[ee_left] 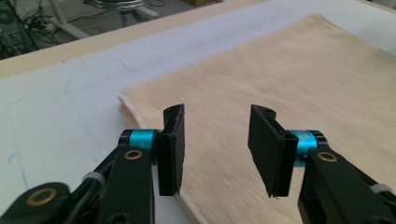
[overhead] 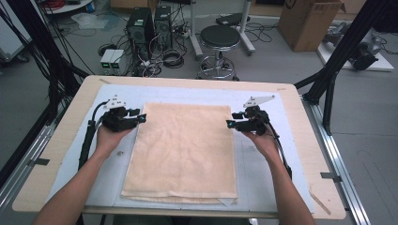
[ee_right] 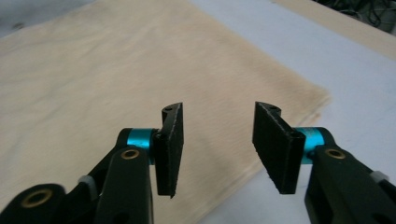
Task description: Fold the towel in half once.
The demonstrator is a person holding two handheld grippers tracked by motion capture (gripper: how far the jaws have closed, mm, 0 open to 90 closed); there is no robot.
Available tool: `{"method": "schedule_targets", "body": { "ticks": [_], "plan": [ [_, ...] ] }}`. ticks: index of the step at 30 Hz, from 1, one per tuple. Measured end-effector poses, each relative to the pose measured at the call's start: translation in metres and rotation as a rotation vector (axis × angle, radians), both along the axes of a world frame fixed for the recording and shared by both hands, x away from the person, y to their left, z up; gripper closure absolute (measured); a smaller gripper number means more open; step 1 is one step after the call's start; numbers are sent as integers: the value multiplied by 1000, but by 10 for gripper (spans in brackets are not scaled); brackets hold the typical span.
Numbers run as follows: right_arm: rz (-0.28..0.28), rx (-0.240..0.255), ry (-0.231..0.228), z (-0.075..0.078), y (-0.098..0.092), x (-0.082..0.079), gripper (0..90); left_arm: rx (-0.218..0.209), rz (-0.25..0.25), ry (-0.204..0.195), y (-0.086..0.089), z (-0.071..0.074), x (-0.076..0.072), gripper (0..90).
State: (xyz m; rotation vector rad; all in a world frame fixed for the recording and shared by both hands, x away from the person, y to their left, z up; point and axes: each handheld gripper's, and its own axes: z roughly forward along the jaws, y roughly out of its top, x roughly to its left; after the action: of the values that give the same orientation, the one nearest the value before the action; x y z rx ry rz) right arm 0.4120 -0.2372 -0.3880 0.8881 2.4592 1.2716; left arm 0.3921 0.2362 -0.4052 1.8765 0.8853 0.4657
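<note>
1. The left claw [overhead: 139, 116] is released, jaws spread wide, over the left edge of the folded beige towel [overhead: 183, 150].
2. The right claw [overhead: 232, 119] is likewise released, over the towel's right edge.
3. The towel lies flat between both claws on the white-covered surface [overhead: 263, 183].

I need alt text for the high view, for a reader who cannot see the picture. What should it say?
A person holds an open left gripper and an open right gripper at the two far corners of a beige towel, which lies flat on a white mat on a wooden table. Behind the table stand a black stool, computers and cables.
</note>
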Motion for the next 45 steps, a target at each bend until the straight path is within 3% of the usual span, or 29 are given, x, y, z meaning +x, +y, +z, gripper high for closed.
{"method": "schedule_targets", "body": {
  "ticks": [3,6,7,9,11,16,22,26,31,37,40,45],
  "plan": [
    [52,24,-30,0,4,-27,494,18,-76,-17,-3,0,-29,527],
    [115,-10,40,1,11,-46,439,28,-131,-32,-5,1,-55,511],
    [124,-18,22,2,13,-54,442,25,-141,-37,-5,1,-62,506],
    [126,-2,-63,4,14,-72,458,22,-166,-47,-3,0,-79,504],
    [144,3,-57,4,14,-84,451,35,-184,-57,-2,-3,-93,499],
    [209,32,-63,-5,13,-113,475,29,-230,-58,1,-9,-122,484],
    [290,6,-30,-27,16,-143,532,34,-299,-42,4,-19,-148,473],
    [334,-17,-1,-36,15,-158,559,58,-334,-37,4,-25,-159,472],
    [364,-31,38,-46,12,-169,569,93,-391,-4,4,-34,-168,472],
    [403,-53,41,-51,10,-176,581,141,-430,28,2,-41,-172,515],
    [402,-78,35,-51,12,-176,645,137,-429,35,3,-41,-170,606],
    [419,-87,28,-50,15,-174,826,129,-416,29,4,-40,-170,740]
  ]
}}
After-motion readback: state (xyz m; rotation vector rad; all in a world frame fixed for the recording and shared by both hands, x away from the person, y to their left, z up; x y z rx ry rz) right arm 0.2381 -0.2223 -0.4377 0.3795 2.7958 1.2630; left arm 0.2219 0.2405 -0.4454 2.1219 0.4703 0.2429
